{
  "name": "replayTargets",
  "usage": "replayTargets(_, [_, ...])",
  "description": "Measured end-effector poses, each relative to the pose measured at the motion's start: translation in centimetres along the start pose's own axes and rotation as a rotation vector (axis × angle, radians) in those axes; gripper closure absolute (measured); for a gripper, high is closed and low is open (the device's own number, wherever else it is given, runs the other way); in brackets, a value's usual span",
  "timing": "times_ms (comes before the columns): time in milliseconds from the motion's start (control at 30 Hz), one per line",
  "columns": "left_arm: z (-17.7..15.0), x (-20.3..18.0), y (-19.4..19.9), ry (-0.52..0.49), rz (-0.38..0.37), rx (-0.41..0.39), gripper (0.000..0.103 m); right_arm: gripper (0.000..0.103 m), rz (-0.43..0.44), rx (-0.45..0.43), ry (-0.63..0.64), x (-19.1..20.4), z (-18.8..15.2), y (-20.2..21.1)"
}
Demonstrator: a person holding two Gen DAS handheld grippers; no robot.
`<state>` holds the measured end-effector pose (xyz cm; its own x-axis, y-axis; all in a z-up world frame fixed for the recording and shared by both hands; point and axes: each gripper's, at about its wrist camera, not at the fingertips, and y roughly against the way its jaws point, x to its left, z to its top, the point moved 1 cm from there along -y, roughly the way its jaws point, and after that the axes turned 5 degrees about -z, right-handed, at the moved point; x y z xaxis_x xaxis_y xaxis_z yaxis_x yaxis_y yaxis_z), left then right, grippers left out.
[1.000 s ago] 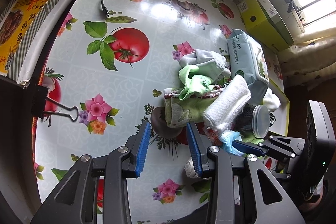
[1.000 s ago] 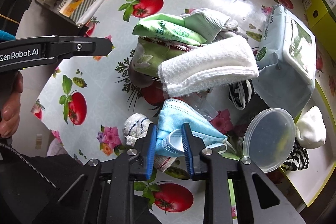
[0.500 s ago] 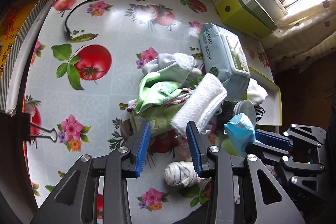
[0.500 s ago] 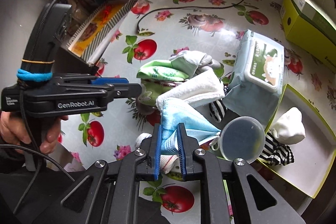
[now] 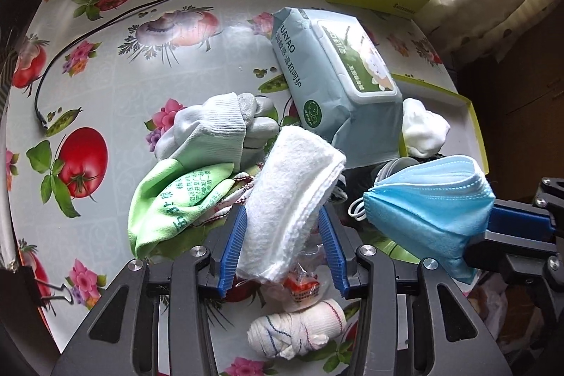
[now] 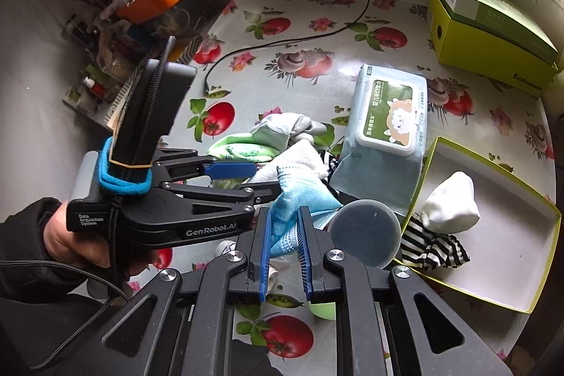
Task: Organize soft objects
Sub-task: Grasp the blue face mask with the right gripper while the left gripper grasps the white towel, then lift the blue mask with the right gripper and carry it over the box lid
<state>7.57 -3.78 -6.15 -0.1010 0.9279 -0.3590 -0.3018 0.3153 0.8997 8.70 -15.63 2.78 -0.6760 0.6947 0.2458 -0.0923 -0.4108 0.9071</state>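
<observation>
Mask (image 6: 299, 196) pale blue, pleated, crumpled in right gripper (image 6: 284, 228).

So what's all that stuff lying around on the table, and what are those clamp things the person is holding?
Tablecloth: one, white with tomatoes and flowers, covers the table.
Wet-wipes pack: one, pale blue, centre.
White towel: one, rolled, between the left gripper's fingers.
Face mask: one, light blue, pinched in the right gripper.
Green cloth: one, left of the towel.
Grey glove: one, behind the green cloth.
Rolled bandage: one, white with thin stripes, near edge.
Tray: one, yellow-green rim, holds a white sock and a striped sock.
Round lid: one, clear, beside the tray.
Box: one, yellow-green, far corner.
Cable: one, black.
Left gripper: black, blue pads, jaws opening.
Right gripper: same, shut on the mask.
</observation>
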Motion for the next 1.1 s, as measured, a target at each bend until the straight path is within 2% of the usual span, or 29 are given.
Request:
replayTargets(133, [0.1, -0.2, -1.0, -0.034, 0.042, 0.020, 0.059, 0.089, 0.000, 0.006, 0.000, 0.0, -0.1, -0.1])
replayTargets(233, [0.0, -0.2, -1.5, -0.039, 0.043, 0.030, 0.060, 0.089, -0.001, 0.007, -0.002, 0.1, -0.2, -0.2])
replayTargets(267, [0.0, -0.3, -1.4, -0.043, 0.042, 0.024, 0.069, 0.089, -0.001, 0.006, -0.002, 0.1, -0.2, -0.2])
replayTargets(333, [-0.1, -0.2, -1.2, -0.040, 0.040, 0.021, 0.078, 0.089, -0.002, 0.003, -0.006, 0.0, -0.2, -0.2])
replayTargets(433, [-0.4, 0.1, -0.4, -0.017, 0.018, 0.002, 0.085, 0.089, -0.004, -0.005, -0.012, -0.2, -0.2, -0.1])
replayTargets(800, [-1.3, 1.1, 4.3, 0.074, -0.053, -0.092, 0.086, 0.089, -0.004, -0.035, -0.009, -0.1, -0.1, 0.7])
replayTargets(1100, [-1.0, 0.3, 5.2, 0.077, -0.071, -0.103, 0.086, 0.089, -0.013, -0.051, -0.012, -0.2, -0.1, 1.3])
